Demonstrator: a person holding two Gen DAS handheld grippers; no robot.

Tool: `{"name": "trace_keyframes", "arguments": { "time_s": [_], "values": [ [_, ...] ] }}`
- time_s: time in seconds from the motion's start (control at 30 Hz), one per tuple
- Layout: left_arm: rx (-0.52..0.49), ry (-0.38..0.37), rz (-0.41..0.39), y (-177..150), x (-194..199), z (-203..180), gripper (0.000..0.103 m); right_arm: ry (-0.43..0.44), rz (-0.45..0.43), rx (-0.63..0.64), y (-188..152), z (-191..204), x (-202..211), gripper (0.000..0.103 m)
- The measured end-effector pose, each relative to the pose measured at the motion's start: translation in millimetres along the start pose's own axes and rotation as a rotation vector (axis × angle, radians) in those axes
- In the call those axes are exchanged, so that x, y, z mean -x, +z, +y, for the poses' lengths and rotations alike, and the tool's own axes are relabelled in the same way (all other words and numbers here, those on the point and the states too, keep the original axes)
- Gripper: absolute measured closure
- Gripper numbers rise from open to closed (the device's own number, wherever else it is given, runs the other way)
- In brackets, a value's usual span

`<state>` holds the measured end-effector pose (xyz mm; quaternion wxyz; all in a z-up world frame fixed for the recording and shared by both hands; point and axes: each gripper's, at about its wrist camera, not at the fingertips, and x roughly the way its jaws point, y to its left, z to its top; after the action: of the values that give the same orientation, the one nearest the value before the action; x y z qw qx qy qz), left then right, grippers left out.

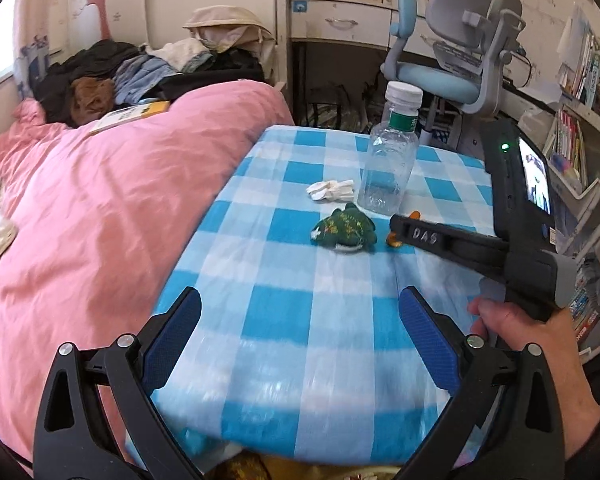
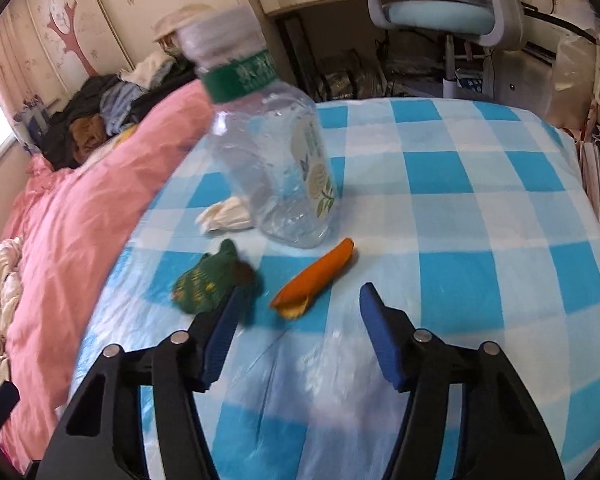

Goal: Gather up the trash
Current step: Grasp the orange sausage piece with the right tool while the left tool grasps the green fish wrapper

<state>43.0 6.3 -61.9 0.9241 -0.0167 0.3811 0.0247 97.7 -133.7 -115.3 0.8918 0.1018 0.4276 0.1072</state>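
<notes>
The right gripper (image 2: 296, 312) hovers low over the blue-checked surface (image 2: 480, 208), fingers spread apart and holding nothing. The orange peel (image 2: 314, 278) lies just ahead between them, the green wrapper (image 2: 208, 284) beside its left finger. Behind stand the clear bottle (image 2: 276, 160) and crumpled tissue (image 2: 226, 214). The left gripper (image 1: 300, 332) is spread wide, empty, well short of them.
</notes>
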Motion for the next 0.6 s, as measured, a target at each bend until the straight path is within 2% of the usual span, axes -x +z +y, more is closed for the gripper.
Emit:
{"name": "trace_keyframes", "arguments": {
  "time_s": [0.07, 0.13, 0.2, 0.3, 0.6],
  "values": [
    [-0.014, -0.011, 0.005, 9, -16, -5, 0.007, -0.013, 0.022, 0.028, 3, -1, -8, 0.054],
    [-0.015, -0.034, 0.016, 15, -30, -7, 0.007, -0.019, 0.043, 0.062, 4, -4, -14, 0.069],
    [-0.002, -0.059, 0.029, 23, -48, -9, 0.007, -0.006, 0.052, 0.109, 3, -6, -14, 0.072],
    [0.013, -0.082, 0.054, 32, -75, -11, 0.007, 0.003, 0.074, 0.161, 2, -9, -8, 0.084],
    [-0.043, -0.05, 0.103, 45, -131, -27, 0.008, 0.04, 0.149, 0.262, -16, -33, 20, 0.084]
  ]
}}
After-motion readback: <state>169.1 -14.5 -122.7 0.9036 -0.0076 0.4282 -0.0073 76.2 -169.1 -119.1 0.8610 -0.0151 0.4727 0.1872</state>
